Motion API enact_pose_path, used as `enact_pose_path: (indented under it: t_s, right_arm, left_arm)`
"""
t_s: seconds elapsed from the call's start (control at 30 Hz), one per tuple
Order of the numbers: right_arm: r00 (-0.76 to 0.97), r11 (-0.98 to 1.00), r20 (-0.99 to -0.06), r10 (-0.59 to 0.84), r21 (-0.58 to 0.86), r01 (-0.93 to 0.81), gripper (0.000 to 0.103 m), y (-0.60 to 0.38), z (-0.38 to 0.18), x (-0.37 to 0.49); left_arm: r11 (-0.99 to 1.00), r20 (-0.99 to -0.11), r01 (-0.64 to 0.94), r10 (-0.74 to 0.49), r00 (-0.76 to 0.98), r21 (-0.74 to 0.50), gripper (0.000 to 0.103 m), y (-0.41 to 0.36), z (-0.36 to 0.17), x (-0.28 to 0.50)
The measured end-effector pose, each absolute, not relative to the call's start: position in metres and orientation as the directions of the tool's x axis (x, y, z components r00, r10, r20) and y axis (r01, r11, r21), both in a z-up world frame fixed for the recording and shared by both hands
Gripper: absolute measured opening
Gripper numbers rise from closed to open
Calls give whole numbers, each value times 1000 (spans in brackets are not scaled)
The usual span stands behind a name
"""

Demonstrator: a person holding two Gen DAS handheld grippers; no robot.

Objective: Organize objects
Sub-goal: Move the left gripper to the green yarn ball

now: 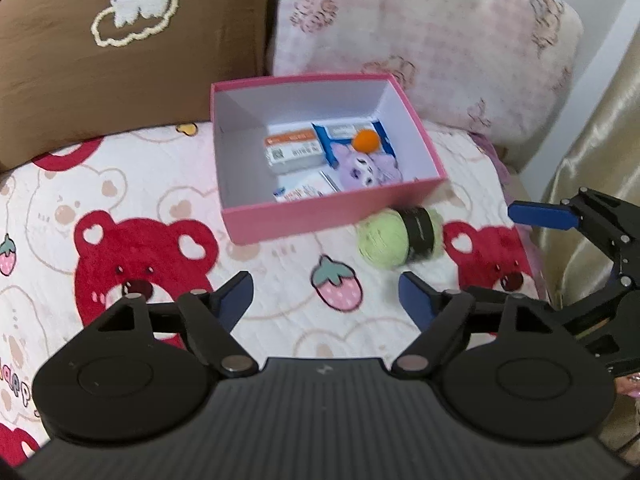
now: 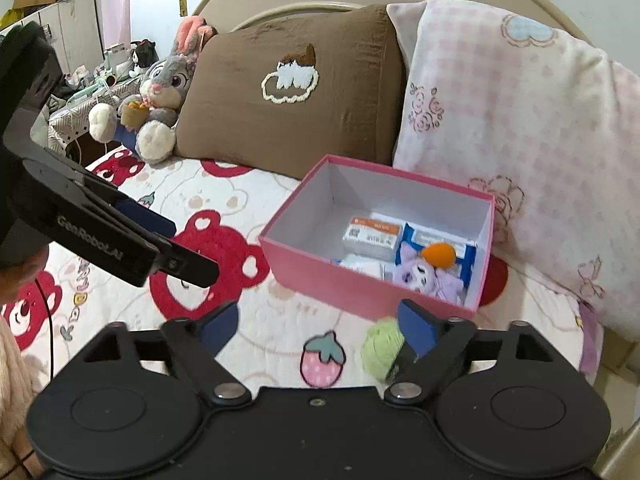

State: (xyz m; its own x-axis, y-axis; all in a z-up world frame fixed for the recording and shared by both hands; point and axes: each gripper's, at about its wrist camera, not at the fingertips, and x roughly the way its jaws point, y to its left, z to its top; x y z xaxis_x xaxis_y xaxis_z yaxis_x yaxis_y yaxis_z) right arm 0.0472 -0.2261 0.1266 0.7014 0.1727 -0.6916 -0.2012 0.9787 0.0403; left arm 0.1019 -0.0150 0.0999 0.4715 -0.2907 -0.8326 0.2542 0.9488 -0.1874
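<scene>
Pink box (image 1: 256,224) sits open on the bed quilt (image 1: 168,184), in front of a brown pillow (image 1: 132,72) and a pink pillow (image 1: 440,52). Inside: small cartons (image 1: 294,152), purple plush (image 1: 366,168), orange ball (image 1: 365,139). Green yarn ball (image 1: 380,242) lies on the quilt just beside the box's near corner. Left tongs (image 1: 326,296) spread, nothing between them. Right tongs (image 2: 318,322) spread, empty, above the quilt with the yarn just by one finger.

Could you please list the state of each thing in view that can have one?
Pink box: lidless, partly filled.
Purple plush: inside the box.
Orange ball: on the plush.
Green yarn: on the bedspread, outside the box.
Left gripper: open, empty.
Right gripper: open, empty.
</scene>
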Motion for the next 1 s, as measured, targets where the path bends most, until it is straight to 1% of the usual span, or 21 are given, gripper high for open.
enact_pose_path:
  t_s: [0.1,0.2,0.37,0.53,0.73,0.9,1.0]
  right_arm:
    - [698,982,-699,155,33,-185,93,-231,116,33]
    - [680,986,-721,132,27,-163,94,-236,101,24]
    - [674,988,-729,120,19,-155,94,-244,78,13]
    - [695,988,-706,134,37,-152,94,-254,64,10]
    - [749,991,-657,92,-11,-131,94,-255,45,13]
    - [809,994,-583,69,-33,-109,94,-265,21,21]
    - [815,995,-577,50,-44,-92,94,-272,6,32]
  left_arm:
    - [944,-834,271,-298,465,-186,89,-23,91,94]
    - [945,-833,288,-282,475,-156,94,-30,79,93]
    - [941,-840,319,-262,474,-114,95,-43,53,96]
    - [933,-829,326,-299,472,-151,95,-53,31,100]
    - [905,-789,362,-386,478,-223,95,-64,12,115]
    - [887,-759,384,-431,488,-256,95,-75,-7,133]
    - [874,-743,402,-457,489,-273,95,-83,-21,142]
